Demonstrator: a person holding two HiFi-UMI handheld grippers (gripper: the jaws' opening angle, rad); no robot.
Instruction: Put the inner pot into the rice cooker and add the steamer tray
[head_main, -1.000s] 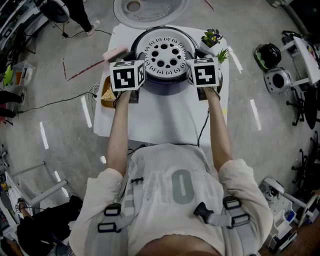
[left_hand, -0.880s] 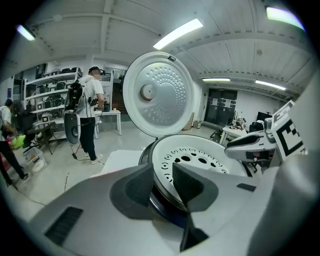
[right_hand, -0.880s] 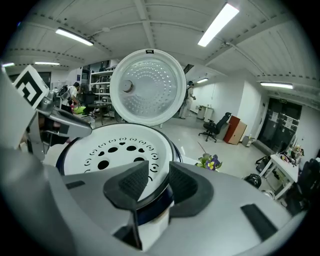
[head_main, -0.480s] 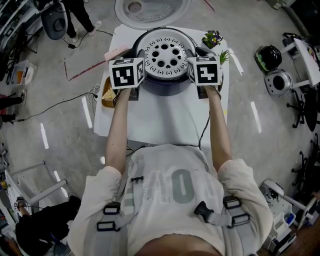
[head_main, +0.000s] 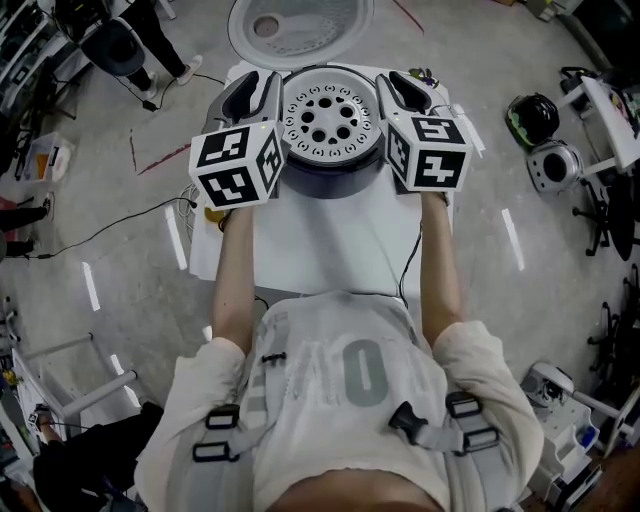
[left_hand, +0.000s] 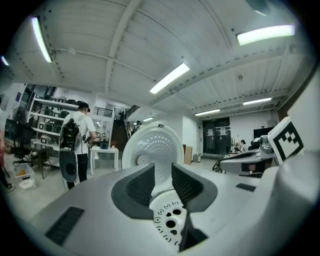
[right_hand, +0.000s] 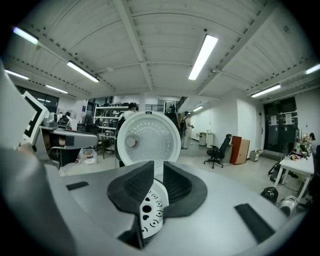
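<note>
White-covered table (head_main: 330, 250) w/ rice cooker (head_main: 330, 182) at far end, lid (head_main: 300, 20) open behind it. Steamer tray (head_main: 332, 118), round & perforated, is over the cooker mouth betw. both grippers; can't tell if it's clear of the cooker. Left gripper (head_main: 266, 96): jaws partway closed, clamping tray's left rim. Right gripper (head_main: 396, 92): jaws have just been closing, narrower gap, tray's right rim pinched betw. pads.
</note>
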